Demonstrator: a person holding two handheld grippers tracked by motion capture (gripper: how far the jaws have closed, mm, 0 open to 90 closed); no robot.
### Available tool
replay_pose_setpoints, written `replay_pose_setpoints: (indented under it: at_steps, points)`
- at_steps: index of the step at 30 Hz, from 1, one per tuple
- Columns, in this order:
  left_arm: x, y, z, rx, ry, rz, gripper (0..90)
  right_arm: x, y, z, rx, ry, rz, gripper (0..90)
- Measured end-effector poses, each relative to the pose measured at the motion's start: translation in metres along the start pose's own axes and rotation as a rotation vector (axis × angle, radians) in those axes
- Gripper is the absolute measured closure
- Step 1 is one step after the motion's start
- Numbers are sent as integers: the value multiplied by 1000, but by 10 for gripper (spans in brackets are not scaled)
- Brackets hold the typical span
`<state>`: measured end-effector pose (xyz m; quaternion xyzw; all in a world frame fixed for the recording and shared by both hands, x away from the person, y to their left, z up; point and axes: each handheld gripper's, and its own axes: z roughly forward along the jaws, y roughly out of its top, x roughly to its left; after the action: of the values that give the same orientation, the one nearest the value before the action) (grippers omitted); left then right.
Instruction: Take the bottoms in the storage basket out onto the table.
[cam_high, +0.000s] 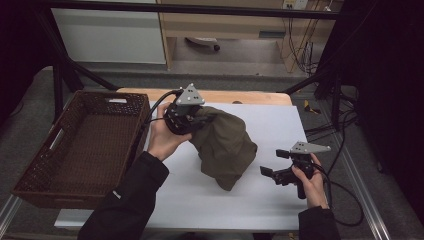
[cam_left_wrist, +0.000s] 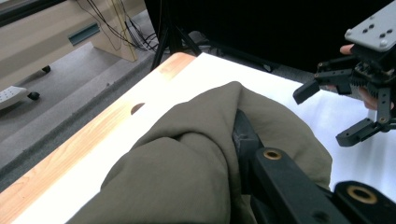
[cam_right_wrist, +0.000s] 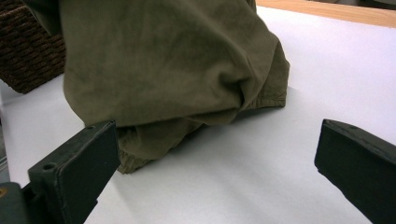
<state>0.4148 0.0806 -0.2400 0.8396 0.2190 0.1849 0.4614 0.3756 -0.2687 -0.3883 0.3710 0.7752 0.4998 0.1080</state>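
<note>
An olive-brown cloth (cam_high: 226, 149) hangs bunched from my left gripper (cam_high: 202, 119), with its lower folds resting on the white table (cam_high: 200, 200). That gripper is shut on the cloth's top edge. In the left gripper view the cloth (cam_left_wrist: 187, 163) wraps over my left gripper (cam_left_wrist: 236, 129) and hides one jaw. My right gripper (cam_high: 273, 162) stands open to the right of the cloth, low over the table, with nothing between its jaws. In the right gripper view the cloth (cam_right_wrist: 163, 60) hangs just beyond my right gripper (cam_right_wrist: 218, 136).
A dark woven basket (cam_high: 35, 172) stands at the table's left edge, next to the left forearm; its corner (cam_right_wrist: 28, 46) sits behind the cloth. A wooden strip (cam_high: 240, 96) runs along the table's far edge. Cables trail from my right gripper (cam_left_wrist: 327, 114).
</note>
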Motion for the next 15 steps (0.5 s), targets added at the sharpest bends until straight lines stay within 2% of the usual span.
replay_pose_setpoints:
  at_steps: [15]
  points:
    - [-5, -20, 14, 37, 13, 5, 848, 0, 0, 1, 2, -2, -2, 7]
